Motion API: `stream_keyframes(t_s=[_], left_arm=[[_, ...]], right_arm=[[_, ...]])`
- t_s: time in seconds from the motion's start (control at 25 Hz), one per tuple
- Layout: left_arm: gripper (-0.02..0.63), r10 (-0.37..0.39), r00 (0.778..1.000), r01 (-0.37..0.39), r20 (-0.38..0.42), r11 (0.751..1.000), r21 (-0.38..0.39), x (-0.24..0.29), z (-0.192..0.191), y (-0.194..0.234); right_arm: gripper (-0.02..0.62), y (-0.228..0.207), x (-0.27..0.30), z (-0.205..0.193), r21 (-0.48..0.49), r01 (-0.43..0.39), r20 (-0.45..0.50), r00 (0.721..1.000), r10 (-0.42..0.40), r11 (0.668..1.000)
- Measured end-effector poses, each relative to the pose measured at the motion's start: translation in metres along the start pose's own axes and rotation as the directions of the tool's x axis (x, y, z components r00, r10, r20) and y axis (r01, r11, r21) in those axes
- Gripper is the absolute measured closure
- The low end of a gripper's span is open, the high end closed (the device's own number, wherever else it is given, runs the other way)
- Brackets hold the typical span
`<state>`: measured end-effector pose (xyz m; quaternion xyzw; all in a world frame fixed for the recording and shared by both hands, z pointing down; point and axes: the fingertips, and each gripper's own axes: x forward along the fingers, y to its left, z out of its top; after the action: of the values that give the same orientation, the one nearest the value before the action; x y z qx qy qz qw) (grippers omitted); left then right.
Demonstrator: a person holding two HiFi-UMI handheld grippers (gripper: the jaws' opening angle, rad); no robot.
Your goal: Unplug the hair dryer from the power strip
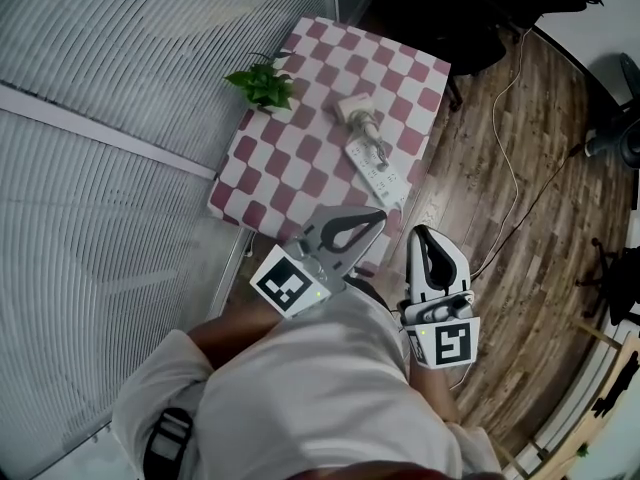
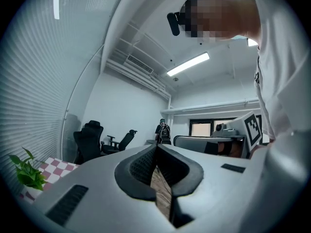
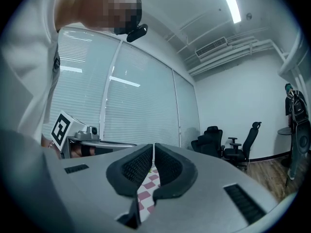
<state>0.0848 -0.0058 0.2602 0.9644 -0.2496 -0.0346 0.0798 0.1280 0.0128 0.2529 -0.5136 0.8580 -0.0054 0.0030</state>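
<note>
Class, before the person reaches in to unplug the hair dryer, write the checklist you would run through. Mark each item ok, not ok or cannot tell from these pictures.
1. Left gripper is empty: ok.
2. Right gripper is empty: ok.
3. Fingers are opened ready to grasp: not ok, both pairs are together.
4. Power strip is in sight on the checked table: ok.
5. Hair dryer plug is seated in the strip: cannot tell, too small.
6. Grippers are at the strip: not ok, both are held close to the person's body.
</note>
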Motion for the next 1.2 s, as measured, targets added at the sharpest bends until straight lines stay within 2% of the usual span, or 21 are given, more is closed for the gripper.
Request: stream_keyframes(t_s=[0.48,0.68,0.96,1.2], left_arm=[[0.577,-0.036,0.997,0.037,-0.061,0.999,0.014,0.004,-0.017,0.035],[0.577,-0.052,0.989,0.055,-0.136,0.998,0.02,0.008,-0.042,0.055],[0.577,-0.062,0.978,0.07,-0.198,0.997,0.035,0.013,-0.078,0.081],[0.577,-0.076,0.967,0.086,-0.244,0.996,0.033,0.018,-0.106,0.1]], right_arm=[[0.56,-0.003,0.035,-0.024,-0.025,0.047,-0.081,0.996,-0.048,0.999],[0.56,-0.006,0.053,-0.045,-0.035,0.071,-0.131,0.989,-0.075,0.997],[0.56,-0.011,0.083,-0.069,-0.04,0.101,-0.164,0.981,-0.107,0.994],[0.558,-0.013,0.098,-0.109,-0.061,0.099,-0.235,0.966,-0.111,0.993]])
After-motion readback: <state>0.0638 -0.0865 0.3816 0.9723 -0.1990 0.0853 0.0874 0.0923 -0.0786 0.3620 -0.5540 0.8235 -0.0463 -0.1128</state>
